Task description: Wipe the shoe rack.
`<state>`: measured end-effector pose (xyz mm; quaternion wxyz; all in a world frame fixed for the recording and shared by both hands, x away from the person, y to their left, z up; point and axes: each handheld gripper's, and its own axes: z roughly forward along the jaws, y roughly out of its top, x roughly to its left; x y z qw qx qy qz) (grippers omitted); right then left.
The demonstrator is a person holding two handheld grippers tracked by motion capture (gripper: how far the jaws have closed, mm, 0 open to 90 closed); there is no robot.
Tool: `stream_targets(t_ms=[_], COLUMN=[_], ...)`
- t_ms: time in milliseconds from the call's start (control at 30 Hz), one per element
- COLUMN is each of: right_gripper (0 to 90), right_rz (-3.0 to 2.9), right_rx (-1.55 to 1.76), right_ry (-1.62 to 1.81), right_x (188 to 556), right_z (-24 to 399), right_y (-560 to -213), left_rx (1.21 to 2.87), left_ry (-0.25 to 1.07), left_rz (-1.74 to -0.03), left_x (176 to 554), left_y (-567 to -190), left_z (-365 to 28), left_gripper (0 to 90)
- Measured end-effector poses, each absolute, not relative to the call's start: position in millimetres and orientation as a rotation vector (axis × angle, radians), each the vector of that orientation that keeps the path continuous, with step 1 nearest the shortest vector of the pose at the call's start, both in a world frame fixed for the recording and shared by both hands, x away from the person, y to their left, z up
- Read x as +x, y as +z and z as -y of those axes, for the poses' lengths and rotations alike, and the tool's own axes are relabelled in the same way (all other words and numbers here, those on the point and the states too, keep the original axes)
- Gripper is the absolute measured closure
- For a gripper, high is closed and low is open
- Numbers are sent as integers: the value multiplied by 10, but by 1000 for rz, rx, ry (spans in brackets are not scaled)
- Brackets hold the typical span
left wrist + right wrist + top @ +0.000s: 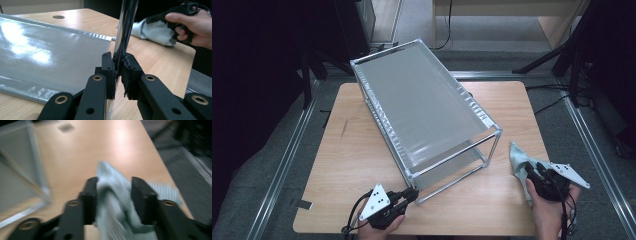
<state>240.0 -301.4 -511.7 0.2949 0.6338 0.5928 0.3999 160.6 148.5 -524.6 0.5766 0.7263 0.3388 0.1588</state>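
A metal-framed rack (427,110) with grey shelf panels lies across the middle of the wooden table (352,155). My left gripper (414,195) is at the rack's near corner. In the left gripper view the left gripper (119,62) is shut on the shiny corner post (126,30). A pale grey-green cloth (518,157) lies crumpled near the table's right edge. My right gripper (529,172) is over it, and its jaws (113,185) stand apart with the cloth (112,197) bunched between them. The left gripper view shows the cloth (155,31) under the other hand.
The rack fills the table's centre, from the far left to the near right. Bare wood lies on its left and along the near edge. Aluminium floor rails (287,155) run along both sides of the table. Dark stand legs (557,55) are at the far right.
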Motion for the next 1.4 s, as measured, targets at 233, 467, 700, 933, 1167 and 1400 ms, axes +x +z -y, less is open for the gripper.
stream_targets(t_ms=[233,467,700,933,1167,1400], right_gripper=[419,298,476,847,872,570], right_rz=[-1611,-1771,-1819,-1784,-1781,-1764], right_rx=[1555,1328,1355,1428,1471,1369], right_ry=[1242,1457,1335,1335,1349,1301], right_x=[2349,2326,2467,2577,2698,2501], right_z=[2877,2473,2133,2118,2076,2017], right_y=[-4903,-4816,-4920,-4983,-5031,-4960], left_rx=[1697,1693,1690,1693,1702,1703], left_ry=[374,377,375,375,367,364], left_rz=[-796,-799,-802,-800,-776,-774], left_x=[1609,1610,1612,1613,1593,1598], left_y=[-5249,-5252,-5253,-5251,-5252,-5252], left_z=[-1495,-1496,-1490,-1485,-1389,-1398], left_gripper=[810,809,809,809,811,811])
